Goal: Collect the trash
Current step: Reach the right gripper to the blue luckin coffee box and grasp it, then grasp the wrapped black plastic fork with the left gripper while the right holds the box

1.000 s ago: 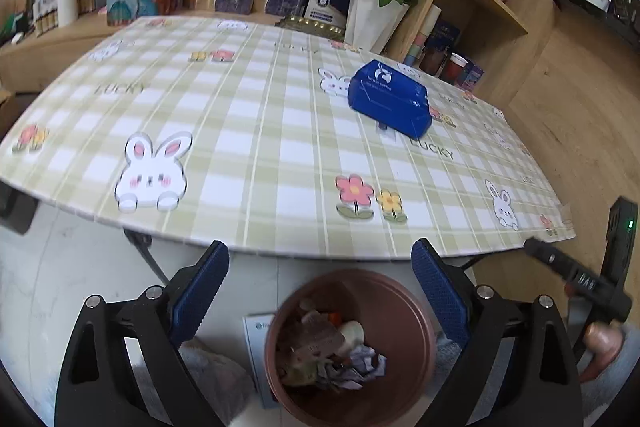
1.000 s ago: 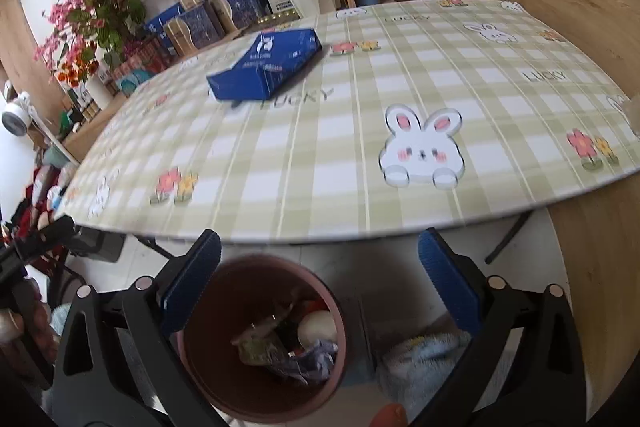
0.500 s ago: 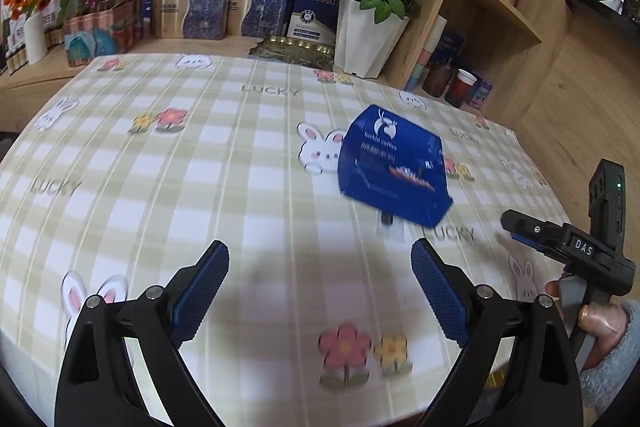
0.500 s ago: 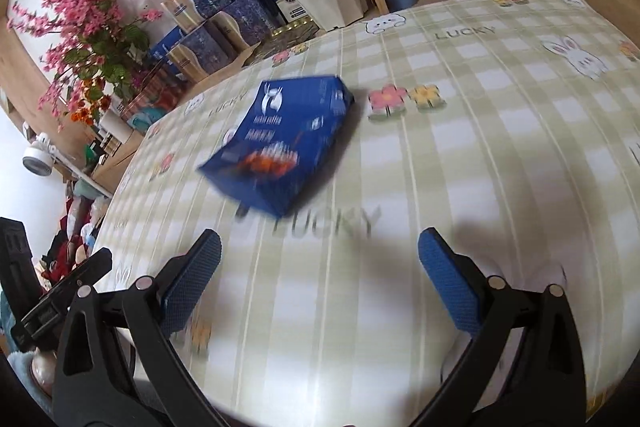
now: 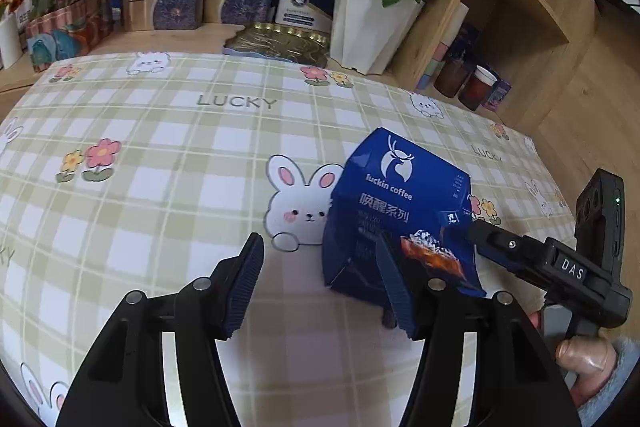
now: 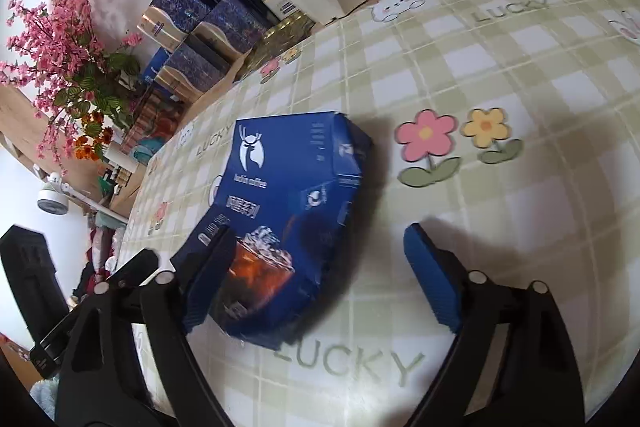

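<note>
Blue coffee box (image 5: pixel 404 211) on table (image 5: pixel 168 163); L gripper (image 5: pixel 320 279) & R gripper (image 6: pixel 316 267) jaws part-open, just been closing, gripping nothing.

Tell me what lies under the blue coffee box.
The blue coffee box lies on the checked tablecloth, partly covering a printed rabbit and the "LUCKY" lettering. Whatever else is beneath it is hidden.
</note>
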A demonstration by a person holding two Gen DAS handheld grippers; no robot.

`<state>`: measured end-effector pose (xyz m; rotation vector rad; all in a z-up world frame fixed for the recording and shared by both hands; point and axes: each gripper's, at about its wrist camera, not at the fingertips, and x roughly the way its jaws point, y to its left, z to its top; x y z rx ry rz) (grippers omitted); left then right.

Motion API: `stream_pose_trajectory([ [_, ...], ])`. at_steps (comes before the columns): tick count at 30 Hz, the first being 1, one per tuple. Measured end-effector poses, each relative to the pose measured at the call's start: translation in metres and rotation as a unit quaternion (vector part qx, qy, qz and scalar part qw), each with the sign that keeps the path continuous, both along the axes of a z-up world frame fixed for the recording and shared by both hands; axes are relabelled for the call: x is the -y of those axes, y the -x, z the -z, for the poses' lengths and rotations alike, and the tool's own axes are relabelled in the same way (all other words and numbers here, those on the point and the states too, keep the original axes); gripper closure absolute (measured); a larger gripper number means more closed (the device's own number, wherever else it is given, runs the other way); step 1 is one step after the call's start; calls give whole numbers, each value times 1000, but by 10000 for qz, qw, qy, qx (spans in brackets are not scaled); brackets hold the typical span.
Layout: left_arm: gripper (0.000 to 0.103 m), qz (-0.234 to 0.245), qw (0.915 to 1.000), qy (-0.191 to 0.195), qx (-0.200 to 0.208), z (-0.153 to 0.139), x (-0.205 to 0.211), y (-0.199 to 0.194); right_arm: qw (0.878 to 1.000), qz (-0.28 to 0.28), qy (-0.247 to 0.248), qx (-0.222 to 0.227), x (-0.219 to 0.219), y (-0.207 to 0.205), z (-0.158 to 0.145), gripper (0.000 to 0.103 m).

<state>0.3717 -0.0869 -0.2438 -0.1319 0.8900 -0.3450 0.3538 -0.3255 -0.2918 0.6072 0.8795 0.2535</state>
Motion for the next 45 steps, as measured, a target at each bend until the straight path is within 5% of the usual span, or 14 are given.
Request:
stream_pose_trajectory([
  [5,56,330,9984,218,-408,18,11,-11,9999,-82,-129,38,-4,-7,1,21],
  [7,59,408,9976,292,-480,21,14,-10,9988,-198,-435,-70,-3,-12,5,33],
  [21,60,590,9940,588,-708,23,4,1,9827,-43,-1833,-259,10,6,16,56],
  [23,60,632,9937,596,-707,22,3,5,9832,-74,-1806,-269,10,7,15,61],
  [25,60,625,9937,604,-705,20,1,8,9860,-44,-1646,-263,9,9,13,82],
  [35,59,668,9955,471,-483,5,3,21,9893,450,-1166,757,37,39,-48,85],
  [45,55,1084,9927,-474,-234,16,56,25,9896,811,47,1186,76,70,-86,85],
])
